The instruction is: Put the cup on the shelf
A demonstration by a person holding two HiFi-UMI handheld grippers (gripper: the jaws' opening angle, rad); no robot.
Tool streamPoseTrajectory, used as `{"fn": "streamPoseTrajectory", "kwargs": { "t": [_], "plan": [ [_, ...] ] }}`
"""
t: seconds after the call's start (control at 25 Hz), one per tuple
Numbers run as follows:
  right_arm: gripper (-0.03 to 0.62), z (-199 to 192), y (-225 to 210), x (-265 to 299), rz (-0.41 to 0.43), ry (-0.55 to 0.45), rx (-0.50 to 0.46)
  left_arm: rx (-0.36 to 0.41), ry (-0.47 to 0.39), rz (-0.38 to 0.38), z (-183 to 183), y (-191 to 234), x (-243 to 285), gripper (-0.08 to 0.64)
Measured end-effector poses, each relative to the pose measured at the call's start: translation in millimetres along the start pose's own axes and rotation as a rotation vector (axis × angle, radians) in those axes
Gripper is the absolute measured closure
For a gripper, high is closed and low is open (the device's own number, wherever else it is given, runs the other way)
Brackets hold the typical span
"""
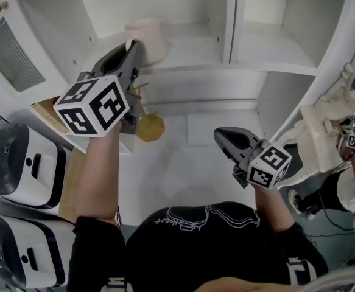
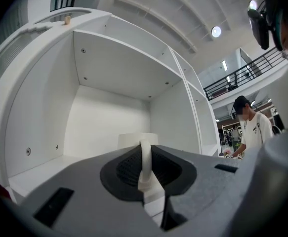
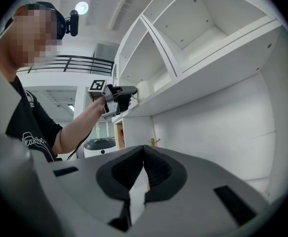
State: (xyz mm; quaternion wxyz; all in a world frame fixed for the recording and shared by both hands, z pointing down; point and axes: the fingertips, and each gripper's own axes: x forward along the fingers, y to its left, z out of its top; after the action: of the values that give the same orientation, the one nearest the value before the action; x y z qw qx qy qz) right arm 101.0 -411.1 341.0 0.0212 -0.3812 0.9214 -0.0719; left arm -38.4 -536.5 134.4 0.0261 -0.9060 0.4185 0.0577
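A cream-white cup (image 1: 147, 38) stands on the white shelf (image 1: 189, 56), in the left compartment near its front edge. My left gripper (image 1: 133, 46) reaches up to it and is shut on the cup's handle. In the left gripper view the thin handle (image 2: 145, 162) is pinched between the dark pads, with the cup body (image 2: 136, 139) just behind. My right gripper (image 1: 224, 137) hangs lower, below the shelf, shut with nothing in it. The right gripper view shows its jaws (image 3: 143, 168) together, with the left gripper (image 3: 125, 97) and the cup (image 3: 144, 89) up at the shelf edge.
An upright divider (image 1: 229, 20) splits the shelf into compartments. A yellow-brown object (image 1: 150, 127) and a wooden frame (image 1: 46, 115) sit below the left gripper. White and black machines (image 1: 19, 163) stand at the left. Another person (image 2: 251, 127) works at the right.
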Motion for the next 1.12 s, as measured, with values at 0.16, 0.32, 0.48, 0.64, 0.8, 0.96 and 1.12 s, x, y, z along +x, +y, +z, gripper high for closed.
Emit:
{"fn": "streamPoseTrajectory", "kwargs": {
  "t": [0.16, 0.32, 0.48, 0.64, 0.8, 0.96, 1.12],
  "plan": [
    [0.588, 5, 1, 0, 0.002, -0.002, -0.009, 0.016, 0.082, 0.037, -11, 7, 10, 0.518],
    [0.588, 6, 4, -1, 0.004, -0.004, -0.007, -0.041, 0.078, 0.026, -12, 10, 13, 0.518],
    [0.587, 4, 10, -3, 0.007, -0.001, -0.006, -0.085, 0.056, 0.005, -10, 7, 13, 0.517],
    [0.588, 7, 15, -9, 0.004, -0.004, -0.013, -0.067, 0.06, 0.003, -15, 3, 13, 0.434],
    [0.588, 7, 23, -18, 0.002, 0.001, -0.018, -0.069, 0.067, 0.031, -24, 4, 6, 0.391],
    [0.588, 6, 33, -28, 0.003, 0.012, -0.024, -0.063, 0.031, 0.065, -22, 3, -12, 0.367],
    [0.588, 3, 47, -40, 0.018, 0.029, -0.029, -0.034, 0.009, 0.099, -28, -8, -42, 0.356]
  ]
}}
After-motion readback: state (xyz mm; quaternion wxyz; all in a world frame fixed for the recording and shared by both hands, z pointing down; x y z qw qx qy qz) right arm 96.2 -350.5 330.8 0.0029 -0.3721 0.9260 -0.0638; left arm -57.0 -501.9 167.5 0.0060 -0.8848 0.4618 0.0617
